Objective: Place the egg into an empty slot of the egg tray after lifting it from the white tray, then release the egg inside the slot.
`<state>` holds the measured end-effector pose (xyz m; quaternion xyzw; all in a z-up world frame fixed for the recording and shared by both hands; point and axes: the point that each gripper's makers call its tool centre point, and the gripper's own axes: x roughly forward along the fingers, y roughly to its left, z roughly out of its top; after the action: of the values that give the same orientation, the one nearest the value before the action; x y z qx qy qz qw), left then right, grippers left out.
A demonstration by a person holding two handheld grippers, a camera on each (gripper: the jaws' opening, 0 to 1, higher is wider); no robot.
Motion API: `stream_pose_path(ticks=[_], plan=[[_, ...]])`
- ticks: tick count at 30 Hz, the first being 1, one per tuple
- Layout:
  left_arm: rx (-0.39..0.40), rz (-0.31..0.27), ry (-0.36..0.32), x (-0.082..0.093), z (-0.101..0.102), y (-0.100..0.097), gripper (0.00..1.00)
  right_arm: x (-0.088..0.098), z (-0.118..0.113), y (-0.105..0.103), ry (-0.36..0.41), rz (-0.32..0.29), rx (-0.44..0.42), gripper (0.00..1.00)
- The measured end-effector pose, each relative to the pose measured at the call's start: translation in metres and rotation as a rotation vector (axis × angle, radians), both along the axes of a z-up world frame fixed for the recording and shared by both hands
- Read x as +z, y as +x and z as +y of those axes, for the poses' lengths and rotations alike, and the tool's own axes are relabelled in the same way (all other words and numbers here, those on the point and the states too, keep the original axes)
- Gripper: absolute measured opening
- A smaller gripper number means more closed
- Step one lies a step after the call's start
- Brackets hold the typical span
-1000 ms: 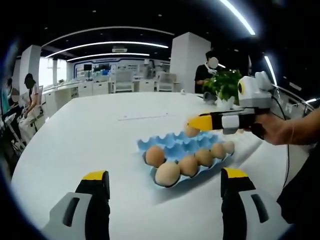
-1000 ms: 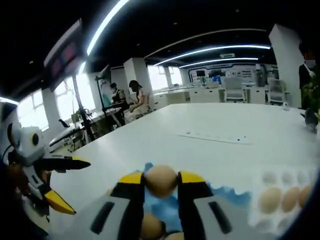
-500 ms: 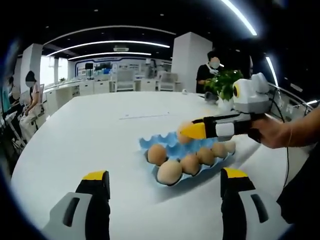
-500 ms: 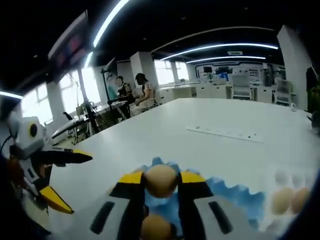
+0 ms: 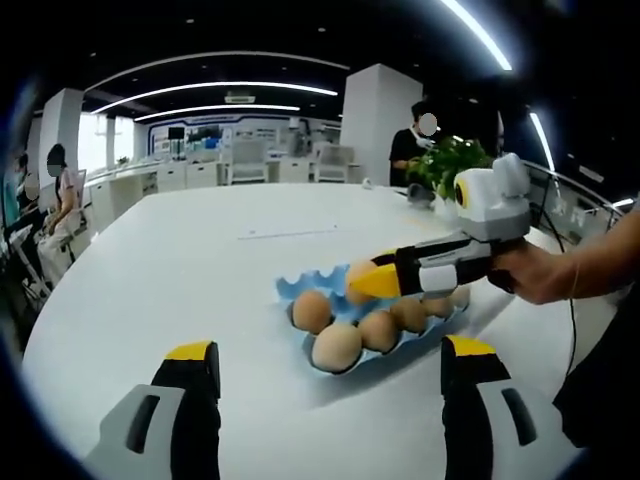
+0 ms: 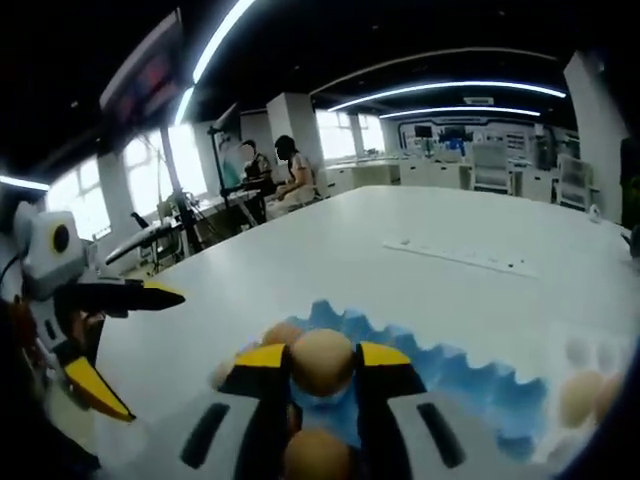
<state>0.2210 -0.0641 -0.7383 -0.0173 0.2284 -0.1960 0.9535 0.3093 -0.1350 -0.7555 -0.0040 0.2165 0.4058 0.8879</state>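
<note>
Left gripper (image 5: 330, 362) hovers near the table edge, jaws wide apart, nothing between them. Ahead sits the blue moulded egg tray (image 5: 322, 287), five brown eggs along its near row. Right gripper (image 6: 322, 358), jaws clamped on a tan egg (image 6: 322, 361), holds it just above the tray's rear slots (image 5: 352, 278).

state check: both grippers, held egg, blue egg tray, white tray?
right gripper: shut on egg, over the blue tray
egg: gripped between the jaws, not yet released
left gripper: open, empty
blue egg tray: on the table, front row filled, back slots empty
white tray: at the right edge of the right gripper view, eggs in it
</note>
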Motion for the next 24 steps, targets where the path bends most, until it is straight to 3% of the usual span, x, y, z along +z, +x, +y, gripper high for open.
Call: stream_pose_path(ticks=[14, 22, 24], plan=[[-0.004, 0.002, 0.016, 0.0, 0.0, 0.001, 0.9, -0.013, 0.002, -0.001, -0.02, 0.034, 0.007, 0.25], [0.008, -0.008, 0.014, 0.003, 0.004, 0.002, 0.9, -0.014, 0.005, 0.0, -0.027, 0.026, 0.015, 0.26], [0.014, -0.006, 0.008, 0.004, 0.004, 0.002, 0.9, -0.015, 0.005, 0.0, -0.073, -0.004, 0.03, 0.26]])
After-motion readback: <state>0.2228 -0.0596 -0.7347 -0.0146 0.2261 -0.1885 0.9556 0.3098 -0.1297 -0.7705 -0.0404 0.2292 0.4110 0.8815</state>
